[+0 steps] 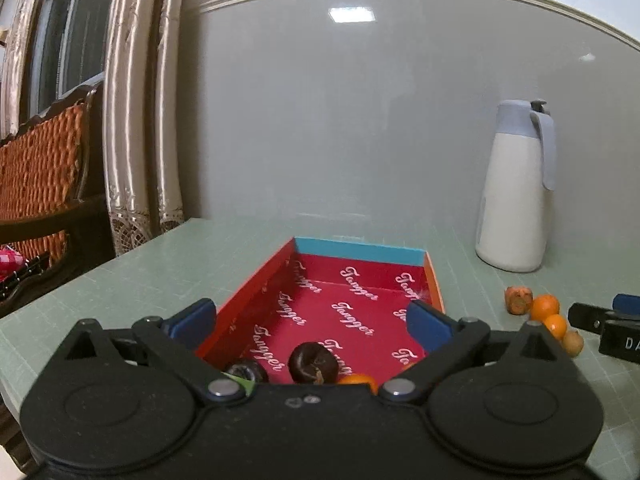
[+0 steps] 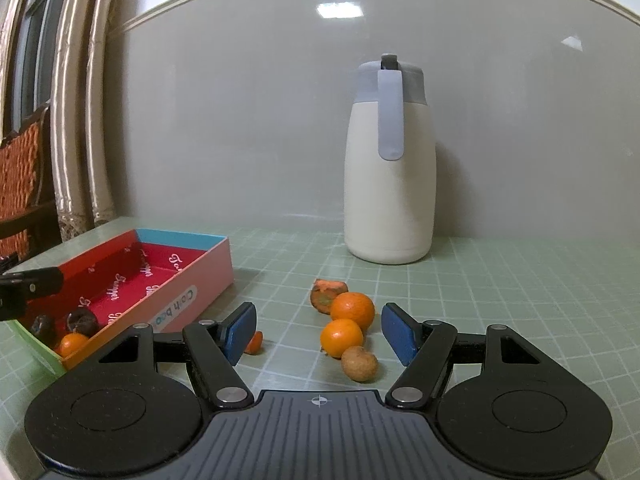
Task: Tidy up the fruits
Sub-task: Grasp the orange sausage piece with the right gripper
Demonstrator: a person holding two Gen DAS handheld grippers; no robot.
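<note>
A red-lined box [image 1: 352,300] [image 2: 132,276] lies on the green mat; it holds two dark fruits [image 1: 313,362] [image 1: 245,371] and a small orange [image 1: 357,380] at its near end. My left gripper [image 1: 310,326] is open and empty above the box's near end. On the mat to the right lie two oranges [image 2: 353,308] [image 2: 341,337], a brown round fruit [image 2: 359,363], a brownish-orange fruit [image 2: 326,294] and a small orange piece [image 2: 255,343]. My right gripper [image 2: 319,334] is open and empty, its fingers on either side of the oranges.
A white jug with a grey lid [image 2: 390,168] [image 1: 516,188] stands at the back by the grey wall. Curtains [image 1: 132,120] and a wicker chair [image 1: 40,172] are off the table's left edge.
</note>
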